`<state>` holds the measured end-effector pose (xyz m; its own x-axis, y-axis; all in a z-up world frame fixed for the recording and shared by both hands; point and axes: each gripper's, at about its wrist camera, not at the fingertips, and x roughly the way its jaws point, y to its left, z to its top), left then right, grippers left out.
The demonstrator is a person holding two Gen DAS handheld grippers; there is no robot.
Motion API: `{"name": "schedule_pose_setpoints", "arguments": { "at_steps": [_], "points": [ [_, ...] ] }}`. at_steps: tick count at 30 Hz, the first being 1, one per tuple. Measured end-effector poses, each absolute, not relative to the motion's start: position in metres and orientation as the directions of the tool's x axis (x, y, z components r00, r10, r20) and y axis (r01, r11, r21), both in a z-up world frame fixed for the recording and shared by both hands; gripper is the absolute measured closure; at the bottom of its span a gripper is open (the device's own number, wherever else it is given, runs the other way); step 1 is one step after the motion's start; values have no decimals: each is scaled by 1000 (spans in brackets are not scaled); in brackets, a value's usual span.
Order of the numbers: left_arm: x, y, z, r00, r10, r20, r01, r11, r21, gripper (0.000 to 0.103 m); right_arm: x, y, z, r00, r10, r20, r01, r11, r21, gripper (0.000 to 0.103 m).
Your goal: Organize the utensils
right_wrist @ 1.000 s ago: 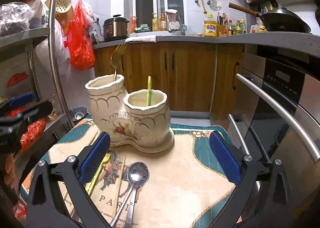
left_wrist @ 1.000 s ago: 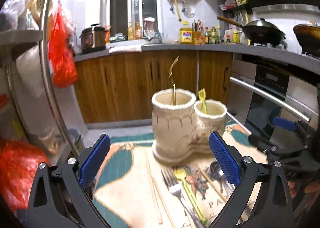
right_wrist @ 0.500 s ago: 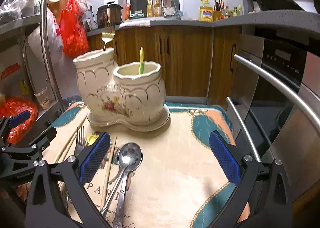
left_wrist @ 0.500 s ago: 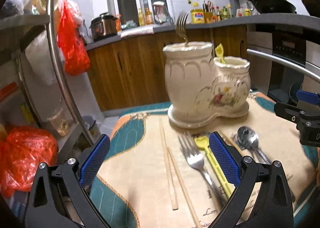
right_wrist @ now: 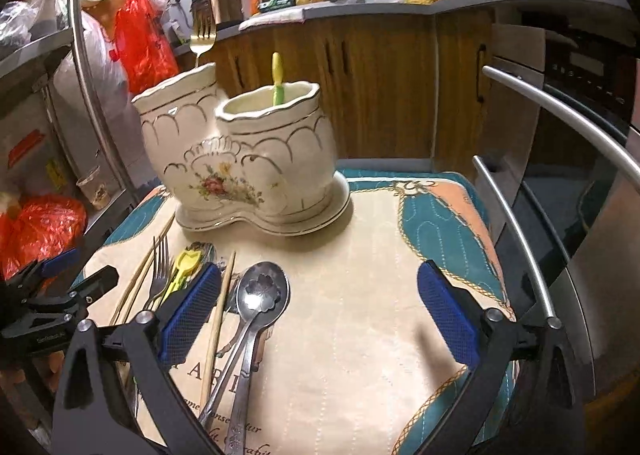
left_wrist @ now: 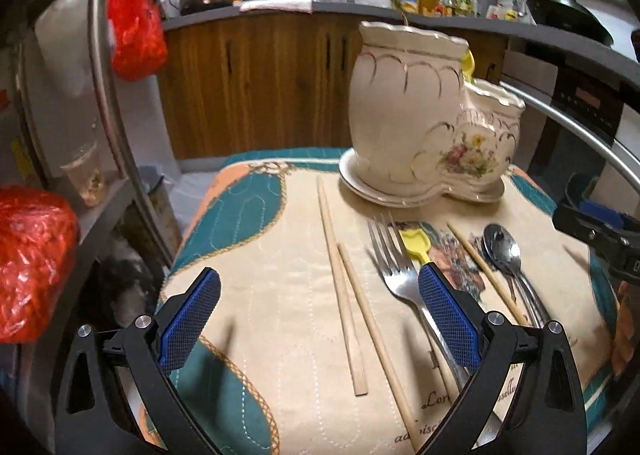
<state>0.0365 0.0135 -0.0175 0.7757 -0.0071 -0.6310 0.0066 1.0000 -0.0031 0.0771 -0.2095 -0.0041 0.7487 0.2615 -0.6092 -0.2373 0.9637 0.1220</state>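
A cream double ceramic holder (left_wrist: 424, 127) (right_wrist: 240, 159) stands at the back of the mat, with a gold fork (right_wrist: 203, 37) in the tall pot and a yellow utensil (right_wrist: 277, 79) in the short one. On the mat lie wooden chopsticks (left_wrist: 344, 295), a steel fork (left_wrist: 396, 271) (right_wrist: 158, 275), a yellow spoon (left_wrist: 416, 245) and steel spoons (left_wrist: 502, 251) (right_wrist: 262, 291). My left gripper (left_wrist: 320, 319) is open and empty, low over the chopsticks. My right gripper (right_wrist: 318, 311) is open and empty, just right of the spoons.
The patterned mat (right_wrist: 380, 295) covers a small table. A metal shelf rack with red bags (left_wrist: 36, 255) stands to the left. An oven with a steel handle (right_wrist: 560, 115) is close on the right. Wooden cabinets (left_wrist: 260, 87) stand behind.
Both grippers have come down and closer to the mat. The left one now hovers low over the chopsticks and fork; the right one sits lower beside the spoons. Nothing was grasped.
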Motion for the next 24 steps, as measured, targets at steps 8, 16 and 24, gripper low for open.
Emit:
{"name": "schedule_pose_setpoints", "arguments": {
  "at_steps": [8, 16, 24],
  "points": [
    [37, 7, -19, 770, -17, -638, 40, 999, 22, 10, 88, -204, -14, 676, 323, -663, -294, 942, 160, 56],
    [39, 7, -20, 757, -44, -652, 65, 998, 9, 27, 84, -179, -20, 612, 371, -698, -388, 910, 143, 73],
    [37, 3, -21, 759, -48, -649, 80, 997, 20, 27, 93, -162, -30, 576, 327, -749, -389, 916, 101, 74]
  ]
}}
